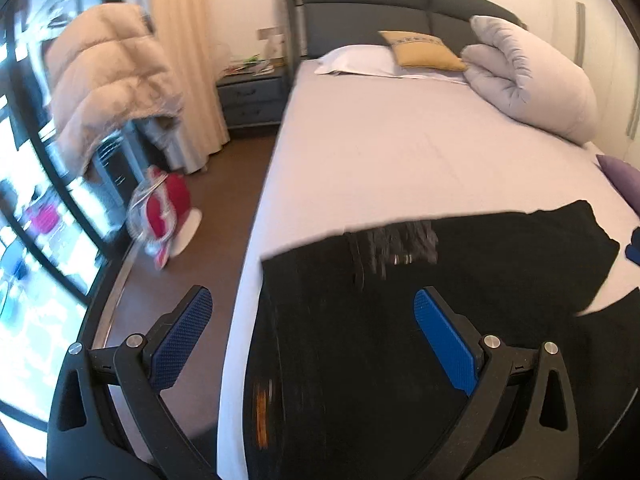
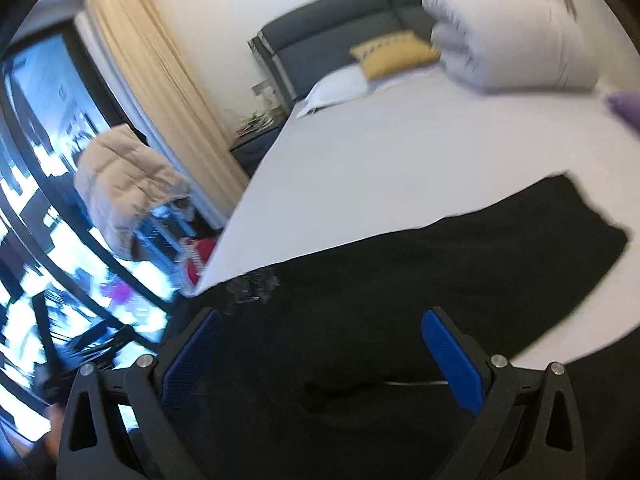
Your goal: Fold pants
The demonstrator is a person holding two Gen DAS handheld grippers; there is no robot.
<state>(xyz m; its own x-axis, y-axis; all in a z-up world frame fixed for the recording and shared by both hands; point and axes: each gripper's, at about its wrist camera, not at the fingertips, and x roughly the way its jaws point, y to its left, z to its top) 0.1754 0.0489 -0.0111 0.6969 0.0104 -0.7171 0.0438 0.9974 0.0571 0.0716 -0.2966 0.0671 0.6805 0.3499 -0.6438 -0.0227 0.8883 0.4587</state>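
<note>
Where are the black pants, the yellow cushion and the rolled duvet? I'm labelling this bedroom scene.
black pants [image 1: 500, 256]: left wrist view, flat cloth on the bed.
yellow cushion [image 1: 424, 50]: left wrist view, middle of its face.
rolled duvet [image 1: 532, 76]: left wrist view, side of the roll.

Matt black cloth pants [image 1: 400, 320] on smooth cloth bed sheet [image 1: 400, 152]

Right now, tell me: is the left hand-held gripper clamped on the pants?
No, the left hand-held gripper hangs wide open above the black pants.
</note>
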